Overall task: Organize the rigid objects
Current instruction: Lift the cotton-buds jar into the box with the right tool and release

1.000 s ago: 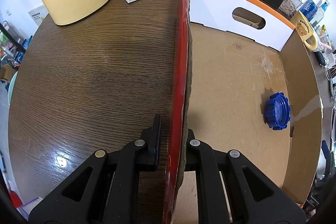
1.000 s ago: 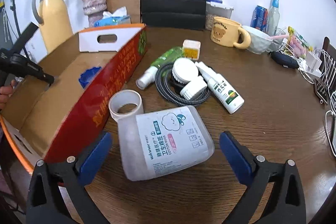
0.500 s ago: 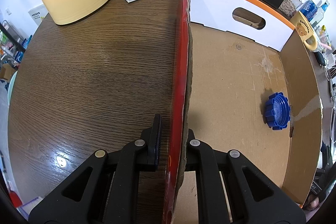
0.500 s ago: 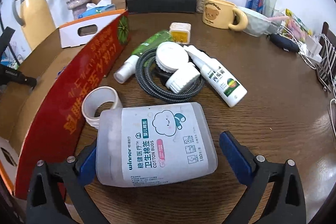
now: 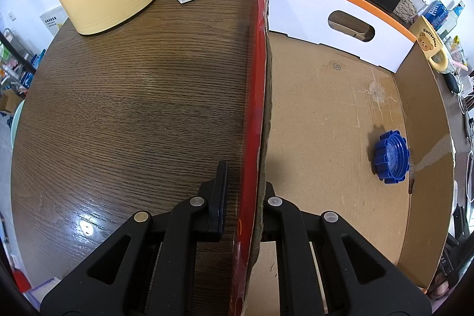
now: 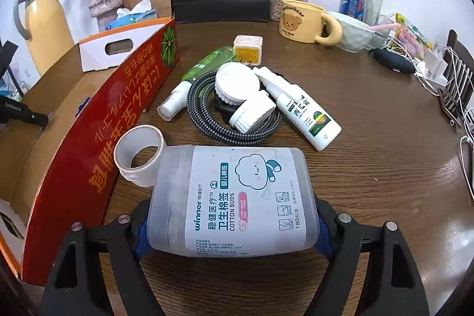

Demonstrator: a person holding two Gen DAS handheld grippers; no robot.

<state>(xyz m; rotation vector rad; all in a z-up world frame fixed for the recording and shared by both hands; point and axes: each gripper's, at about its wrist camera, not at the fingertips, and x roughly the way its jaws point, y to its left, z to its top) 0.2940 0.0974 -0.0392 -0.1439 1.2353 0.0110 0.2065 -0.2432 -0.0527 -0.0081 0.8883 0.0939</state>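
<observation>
My left gripper pinches the cardboard box's red wall. My right gripper, jaws just closing, clasps the cotton bud jar on the table beside the box.

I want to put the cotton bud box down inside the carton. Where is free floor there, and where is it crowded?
The carton floor is nearly all bare: from the red wall across to the white handle end. Only the blue cap lies near the far brown wall. Outside, the table is crowded around the coiled cable and spray bottles.
</observation>
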